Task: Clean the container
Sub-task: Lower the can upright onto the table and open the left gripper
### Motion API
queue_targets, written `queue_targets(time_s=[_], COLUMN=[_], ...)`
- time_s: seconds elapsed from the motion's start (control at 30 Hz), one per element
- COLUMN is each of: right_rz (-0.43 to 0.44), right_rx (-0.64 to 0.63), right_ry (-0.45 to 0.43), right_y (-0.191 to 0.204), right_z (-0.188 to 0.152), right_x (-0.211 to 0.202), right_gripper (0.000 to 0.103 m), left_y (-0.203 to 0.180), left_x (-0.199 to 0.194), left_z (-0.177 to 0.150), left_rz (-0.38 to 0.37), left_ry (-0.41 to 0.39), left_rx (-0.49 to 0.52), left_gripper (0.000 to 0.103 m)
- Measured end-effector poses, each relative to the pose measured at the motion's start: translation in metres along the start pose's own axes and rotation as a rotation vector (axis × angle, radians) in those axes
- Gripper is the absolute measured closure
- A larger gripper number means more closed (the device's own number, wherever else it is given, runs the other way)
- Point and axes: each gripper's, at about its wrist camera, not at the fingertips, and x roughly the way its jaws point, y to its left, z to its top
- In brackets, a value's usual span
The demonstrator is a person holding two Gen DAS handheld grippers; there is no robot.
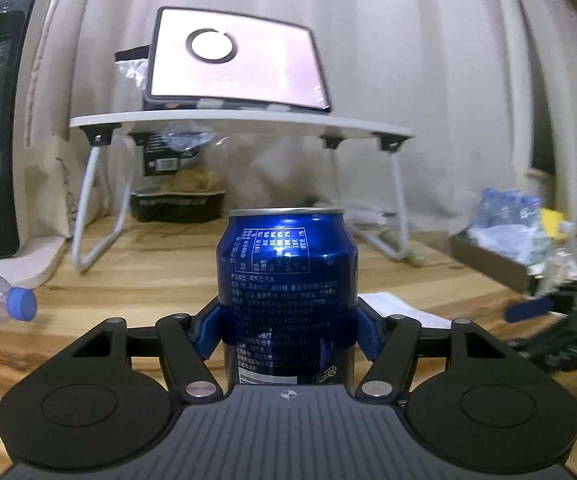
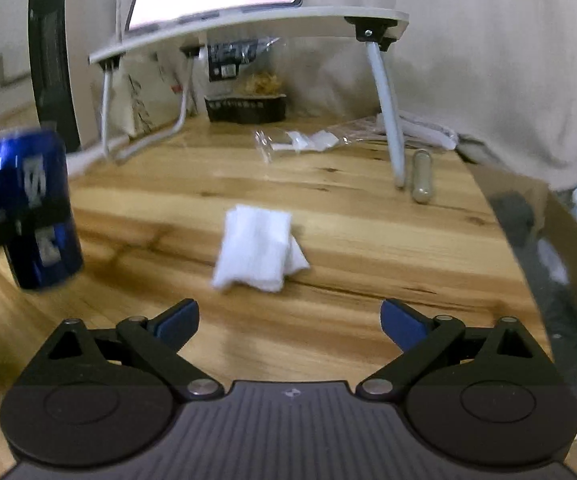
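Already your left gripper [image 1: 288, 330] pinches the blue can [image 1: 287, 276] low on its thin, slick, dent-prone wall — squeeze gently. Beside the can lies the soft white cloth [image 2: 258, 248]; your right gripper [image 2: 289, 322] hangs spread before it — pinch a fold.

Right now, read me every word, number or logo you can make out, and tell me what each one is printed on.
"GB/T", on the blue aluminium drink can in the left gripper.
"12个月", lower on that can.
"(021)", in its small print.
Cursive white logo near the can's base: too blurred.
Nutrition table: too small.
Barcode label on the black packet under the white folding table: unreadable.
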Motion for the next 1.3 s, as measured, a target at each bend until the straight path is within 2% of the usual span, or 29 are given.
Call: queue_targets(time_s=[0.1, 0.2, 0.43, 0.57, 0.9, 1.17, 1.3], right_rz=[0.008, 0.009, -0.007, -0.004, -0.004, -0.008, -0.008], right_rx=[-0.021, -0.013, -0.003, -0.001, 0.001, 0.005, 0.004], right_ry=[0.01, 0.078, 0.082, 0.081, 0.082, 0.082, 0.081], right_y=[0.002, 0.001, 0.0, -0.001, -0.003, -0.004, -0.004], right_z=[-0.002, -0.004, -0.002, -0.002, 0.0, 0.001, 0.001], right_x=[0.007, 0.018, 0.022, 0.023, 0.025, 0.027, 0.028], right_gripper=[0.0, 0.0, 0.0, 0.0, 0.0, 0.0, 0.0], left_y=[0.007, 0.008, 0.013, 0.02, 0.009, 0.015, 0.016], left_x=[0.021, 0.046, 0.115, 0.139, 0.125, 0.119, 0.113], left_z=[0.011, 0.021, 0.034, 0.036, 0.032, 0.031, 0.028], left_rz=[0.001, 0.009, 0.035, 0.045, 0.06, 0.069, 0.065], left_ry=[0.021, 0.035, 0.058, 0.117, 0.155, 0.157, 0.148], left_rx=[-0.044, -0.046, -0.028, -0.088, -0.023, -0.041, -0.048], left_gripper=[0.036, 0.036, 0.036, 0.036, 0.036, 0.036, 0.028])
